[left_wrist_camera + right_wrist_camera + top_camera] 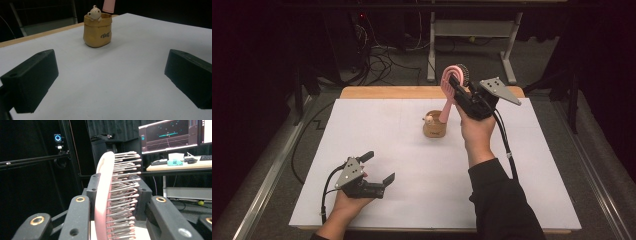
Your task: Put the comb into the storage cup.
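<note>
Right gripper (458,86), raised above the far half of the table (532,165), clamps its 2 jaws on a pink hairbrush (451,85) whose handle hangs over the tan bear pot (434,126). Left gripper (378,167) rests near the front edge, jaws spread, holding nothing.

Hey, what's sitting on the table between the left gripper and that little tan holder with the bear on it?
Nothing: in the left gripper view, bare white table runs from the open left gripper to the tan holder.

One pink hairbrush (451,85), one yellow pot (434,127) (bear-topped), two tongs.
</note>
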`<action>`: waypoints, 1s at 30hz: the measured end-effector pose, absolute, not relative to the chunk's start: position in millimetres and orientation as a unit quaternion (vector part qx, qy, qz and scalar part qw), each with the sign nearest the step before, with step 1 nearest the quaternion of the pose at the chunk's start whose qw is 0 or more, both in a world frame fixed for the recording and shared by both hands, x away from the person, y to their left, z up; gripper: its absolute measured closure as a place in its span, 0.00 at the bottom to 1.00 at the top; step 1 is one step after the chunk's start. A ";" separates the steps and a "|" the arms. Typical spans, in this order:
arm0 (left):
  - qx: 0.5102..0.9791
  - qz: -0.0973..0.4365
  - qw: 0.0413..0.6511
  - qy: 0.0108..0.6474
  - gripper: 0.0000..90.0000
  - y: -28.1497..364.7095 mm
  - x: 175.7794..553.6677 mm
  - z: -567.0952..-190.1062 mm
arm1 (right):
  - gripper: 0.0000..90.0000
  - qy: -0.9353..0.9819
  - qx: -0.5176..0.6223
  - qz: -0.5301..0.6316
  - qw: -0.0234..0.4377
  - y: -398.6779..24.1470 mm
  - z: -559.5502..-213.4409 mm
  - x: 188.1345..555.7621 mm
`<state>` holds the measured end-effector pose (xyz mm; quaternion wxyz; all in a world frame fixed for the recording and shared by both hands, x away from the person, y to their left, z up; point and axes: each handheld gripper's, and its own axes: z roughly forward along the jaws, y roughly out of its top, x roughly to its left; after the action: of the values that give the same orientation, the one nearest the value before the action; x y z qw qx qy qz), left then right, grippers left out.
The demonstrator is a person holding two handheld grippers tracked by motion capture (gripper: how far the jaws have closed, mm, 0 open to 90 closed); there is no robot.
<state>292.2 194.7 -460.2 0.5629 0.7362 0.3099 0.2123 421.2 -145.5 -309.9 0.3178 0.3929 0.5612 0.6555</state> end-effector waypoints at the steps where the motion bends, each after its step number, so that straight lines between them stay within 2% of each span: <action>1: 0.737 0.212 0.562 0.309 0.00 195.0 292.1 -459.9 | 0.74 0.562 0.394 0.654 0.317 -144.9 -310.3 422.5; 30: 0.737 0.210 0.566 0.305 0.00 195.1 291.7 -459.6 | 0.74 0.557 0.398 0.659 0.311 -129.0 -324.6 443.6</action>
<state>291.7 195.1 -459.6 0.5656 0.7370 0.3050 0.2097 443.6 -129.0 -324.6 0.3114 0.3982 0.5574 0.6586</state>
